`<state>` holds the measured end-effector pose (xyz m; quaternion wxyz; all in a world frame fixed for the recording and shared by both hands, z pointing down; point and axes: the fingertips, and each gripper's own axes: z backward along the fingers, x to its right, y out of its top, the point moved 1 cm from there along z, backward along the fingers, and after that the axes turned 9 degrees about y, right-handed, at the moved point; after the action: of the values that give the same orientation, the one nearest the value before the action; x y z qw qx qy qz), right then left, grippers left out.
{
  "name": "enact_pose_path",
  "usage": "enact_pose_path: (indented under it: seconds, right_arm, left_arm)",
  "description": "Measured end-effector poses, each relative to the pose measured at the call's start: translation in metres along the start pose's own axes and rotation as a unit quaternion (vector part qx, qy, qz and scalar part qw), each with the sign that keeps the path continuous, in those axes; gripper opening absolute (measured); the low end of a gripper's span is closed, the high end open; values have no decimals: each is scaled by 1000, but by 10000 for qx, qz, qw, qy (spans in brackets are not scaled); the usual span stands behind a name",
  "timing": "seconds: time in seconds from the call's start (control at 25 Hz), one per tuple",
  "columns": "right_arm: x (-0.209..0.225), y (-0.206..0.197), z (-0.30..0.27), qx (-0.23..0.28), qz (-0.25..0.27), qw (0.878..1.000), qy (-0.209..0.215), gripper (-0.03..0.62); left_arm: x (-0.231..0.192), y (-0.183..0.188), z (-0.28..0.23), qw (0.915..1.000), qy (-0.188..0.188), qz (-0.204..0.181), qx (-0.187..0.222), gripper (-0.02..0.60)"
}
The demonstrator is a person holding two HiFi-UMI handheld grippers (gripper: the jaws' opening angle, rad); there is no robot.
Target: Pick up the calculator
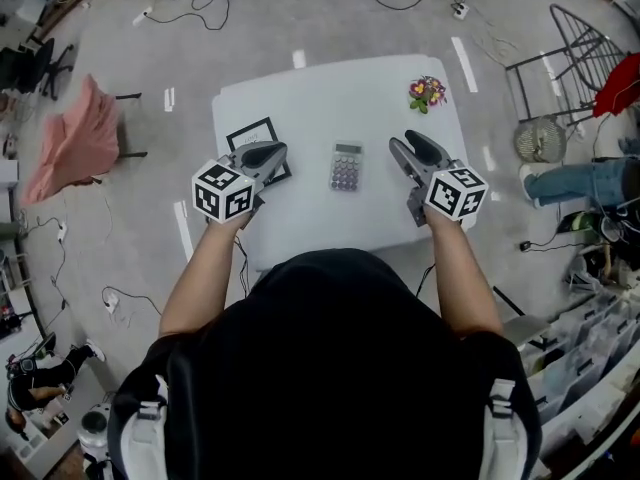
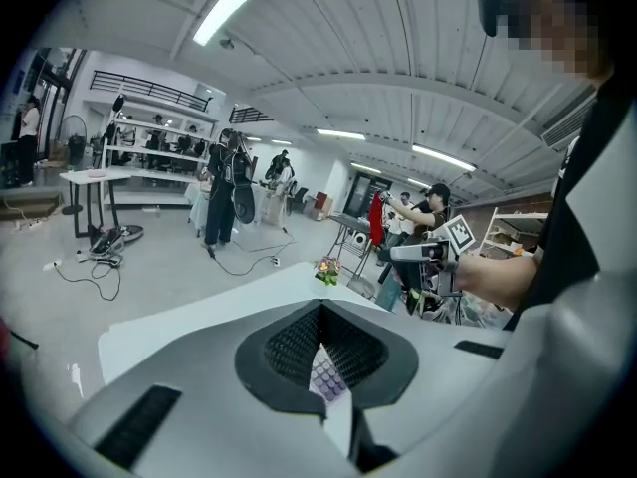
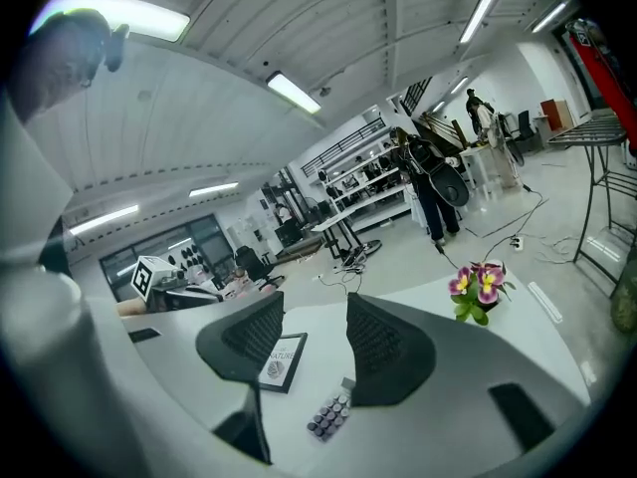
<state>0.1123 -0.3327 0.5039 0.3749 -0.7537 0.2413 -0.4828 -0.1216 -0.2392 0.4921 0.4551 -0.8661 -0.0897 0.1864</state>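
The grey calculator [image 1: 346,166] lies flat in the middle of the white table [image 1: 320,93], between my two grippers and touched by neither. My left gripper [image 1: 264,155] hovers to its left with jaws shut and empty. In the left gripper view [image 2: 320,309] the tips meet, and the calculator's purple keys [image 2: 326,374] show through the gap beneath them. My right gripper [image 1: 415,151] hovers to the calculator's right, open. In the right gripper view [image 3: 315,303] the calculator [image 3: 330,414] lies below and between the spread jaws.
A black-framed picture [image 1: 255,138] lies on the table under my left gripper. A small pot of flowers [image 1: 427,92] stands at the far right corner. Cables, a pink-draped chair [image 1: 75,138] and a wire rack [image 1: 575,53] surround the table on the floor.
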Motion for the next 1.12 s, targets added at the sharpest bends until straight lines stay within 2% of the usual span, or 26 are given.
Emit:
enact_pose_path:
  seconds: [0.48, 1.12]
  right_arm:
    - [50, -25, -34, -534, -387, 9972, 355, 213]
    - [101, -96, -80, -1297, -1104, 9829, 698, 213]
  left_arm:
    - [-5, -19, -37, 9992, 182, 204, -287, 18]
    - [-13, -87, -85, 9930, 250, 550, -1018, 18]
